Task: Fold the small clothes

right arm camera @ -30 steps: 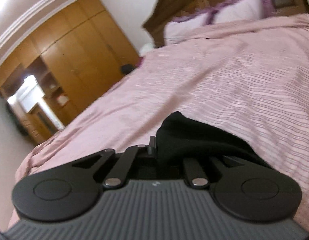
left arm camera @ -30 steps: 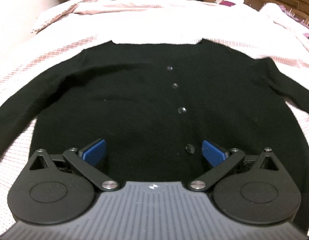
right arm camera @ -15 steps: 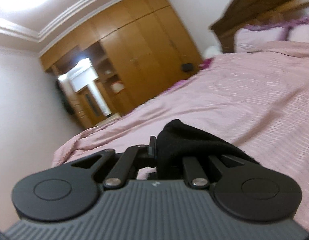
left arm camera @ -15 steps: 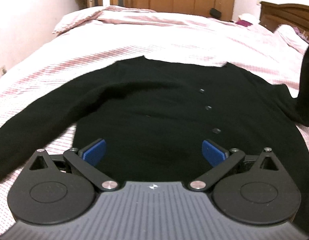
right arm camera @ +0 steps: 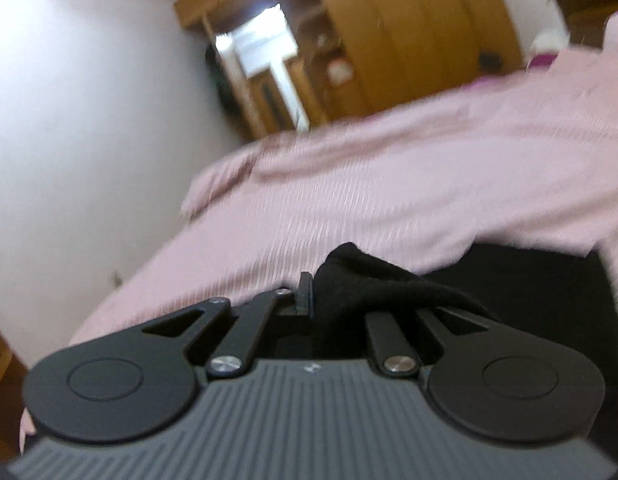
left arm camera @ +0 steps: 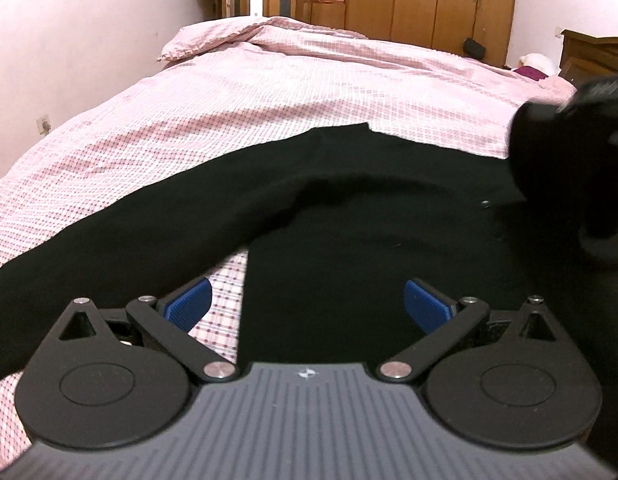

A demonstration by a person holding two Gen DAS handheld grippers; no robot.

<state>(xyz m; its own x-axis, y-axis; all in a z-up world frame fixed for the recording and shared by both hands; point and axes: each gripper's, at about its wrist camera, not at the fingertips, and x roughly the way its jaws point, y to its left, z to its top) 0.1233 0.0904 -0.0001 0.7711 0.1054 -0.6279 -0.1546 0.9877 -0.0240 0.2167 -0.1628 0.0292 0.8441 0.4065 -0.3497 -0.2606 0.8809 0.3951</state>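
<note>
pink bedspread (left arm camera: 309, 92) under black cardigan (left arm camera: 349, 216) — left gripper (left arm camera: 307, 300) fingers wide above it, right gripper (right arm camera: 329, 292) pinching its sleeve.

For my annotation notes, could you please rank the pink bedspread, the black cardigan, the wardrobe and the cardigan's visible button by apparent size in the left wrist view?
1. pink bedspread and black cardigan: look alike, and the cardigan's nearness inflates it
2. wardrobe
3. button
</note>
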